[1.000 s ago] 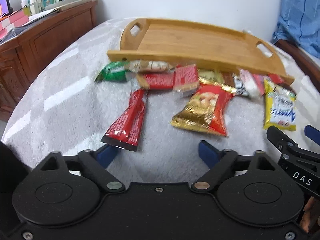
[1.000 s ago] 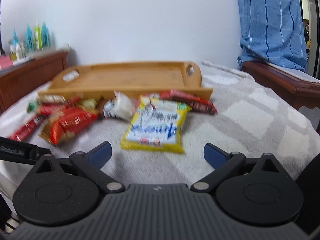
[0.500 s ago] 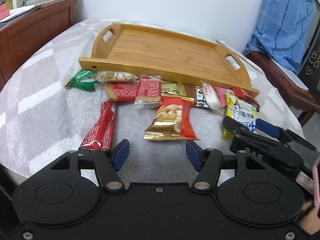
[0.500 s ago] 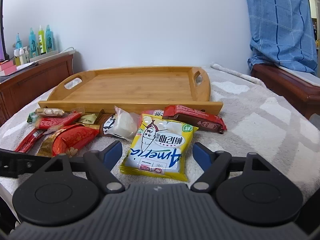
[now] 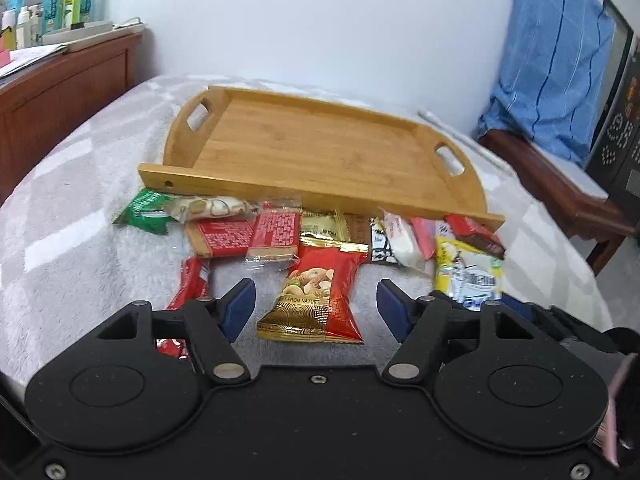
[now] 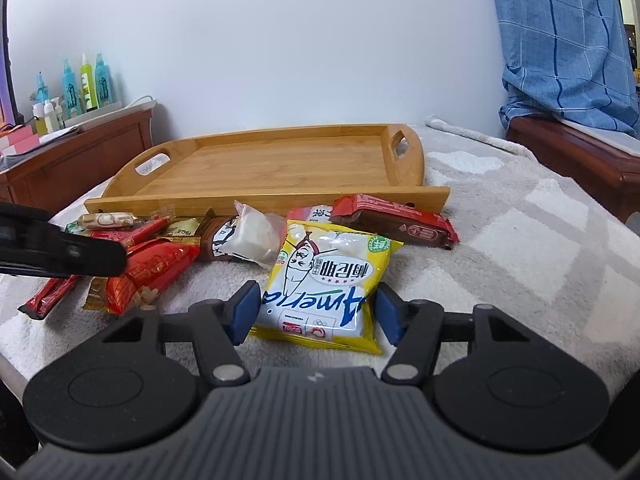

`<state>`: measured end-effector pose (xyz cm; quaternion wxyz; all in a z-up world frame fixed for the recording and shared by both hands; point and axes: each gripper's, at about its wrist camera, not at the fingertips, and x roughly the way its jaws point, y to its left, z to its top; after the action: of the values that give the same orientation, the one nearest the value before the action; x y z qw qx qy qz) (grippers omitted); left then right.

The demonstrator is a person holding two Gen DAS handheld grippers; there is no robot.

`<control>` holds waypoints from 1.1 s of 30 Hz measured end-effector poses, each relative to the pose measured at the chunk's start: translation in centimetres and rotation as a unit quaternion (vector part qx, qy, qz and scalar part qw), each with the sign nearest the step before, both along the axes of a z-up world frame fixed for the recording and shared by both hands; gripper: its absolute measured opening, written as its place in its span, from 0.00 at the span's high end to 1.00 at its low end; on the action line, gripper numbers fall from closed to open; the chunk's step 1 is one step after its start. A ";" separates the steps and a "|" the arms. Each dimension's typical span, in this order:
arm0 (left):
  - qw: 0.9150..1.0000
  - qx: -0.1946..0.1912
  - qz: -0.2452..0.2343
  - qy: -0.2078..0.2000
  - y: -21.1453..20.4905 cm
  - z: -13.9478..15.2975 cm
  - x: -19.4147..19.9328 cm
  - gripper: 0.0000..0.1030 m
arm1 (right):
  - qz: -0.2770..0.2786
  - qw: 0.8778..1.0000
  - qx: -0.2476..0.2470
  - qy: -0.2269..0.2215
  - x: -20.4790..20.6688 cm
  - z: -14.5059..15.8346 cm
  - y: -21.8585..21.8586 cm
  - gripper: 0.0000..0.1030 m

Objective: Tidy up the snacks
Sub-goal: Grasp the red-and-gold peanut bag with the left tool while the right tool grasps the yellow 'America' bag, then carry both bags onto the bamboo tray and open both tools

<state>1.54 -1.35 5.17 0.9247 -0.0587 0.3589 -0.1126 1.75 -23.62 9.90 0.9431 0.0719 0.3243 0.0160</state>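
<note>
An empty bamboo tray (image 5: 320, 148) (image 6: 280, 164) lies on a grey blanket, with a row of snack packets along its near edge. My left gripper (image 5: 316, 308) is open, its blue pads either side of a red and gold nut packet (image 5: 316, 300) lying on the blanket. My right gripper (image 6: 316, 312) is open, its pads close to both sides of a yellow chip bag (image 6: 324, 280); I cannot tell whether they touch it. The right gripper shows at the right of the left wrist view. The left gripper's finger (image 6: 60, 252) shows at the left of the right wrist view.
A long red bar (image 5: 188, 284), a green packet (image 5: 144, 208), a nougat candy (image 5: 208, 206), red packets (image 5: 248, 232), a white packet (image 6: 256, 236) and a brown-red bar (image 6: 396, 224) lie around. A wooden cabinet (image 5: 60, 88) with bottles stands left; a blue cloth (image 5: 552, 80) hangs right.
Both grippers have moved forward and down towards the snacks. The left now straddles the nut packet and the right straddles the yellow bag. The jaws have narrowed somewhat.
</note>
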 end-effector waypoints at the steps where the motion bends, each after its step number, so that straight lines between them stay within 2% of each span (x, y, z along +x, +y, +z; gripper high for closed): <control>1: 1.000 0.005 0.002 0.005 -0.2 -0.4 0.3 0.37 | -0.002 1.000 0.001 -0.001 -0.1 0.0 -0.1 0.38; 5: 1.000 0.011 0.001 0.028 -0.7 -1.9 1.5 0.39 | -0.009 1.000 0.011 -0.005 -0.9 0.1 -0.6 0.38; 7: 0.999 0.012 0.000 0.043 -0.8 -2.6 2.0 0.45 | -0.011 1.000 0.010 -0.010 -1.2 0.2 -0.6 0.38; 8: 0.999 0.013 -0.001 0.045 -0.9 -2.8 2.1 0.45 | -0.011 1.000 0.008 -0.013 -1.3 0.3 -0.5 0.38; 11: 0.999 0.019 -0.002 0.038 -1.2 -2.9 2.0 0.48 | -0.008 1.000 0.001 -0.017 -1.3 0.3 -0.1 0.38; 15: 0.999 0.001 -0.004 0.042 -1.2 -2.6 1.7 0.52 | -0.003 1.000 0.001 -0.015 -1.4 0.2 0.1 0.38; 22: 1.000 0.013 -0.009 0.026 -1.5 -1.4 0.7 0.54 | 0.000 1.000 0.000 -0.020 -1.5 0.7 0.2 0.38; 33: 1.000 0.006 -0.008 0.006 -1.0 0.3 0.2 0.56 | -0.006 1.000 0.000 -0.031 -1.2 2.7 0.1 0.38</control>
<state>1.71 -2.31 5.43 0.9218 -0.0513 0.3657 -0.1177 0.59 -23.54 12.58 0.9526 0.0735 0.2948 0.0129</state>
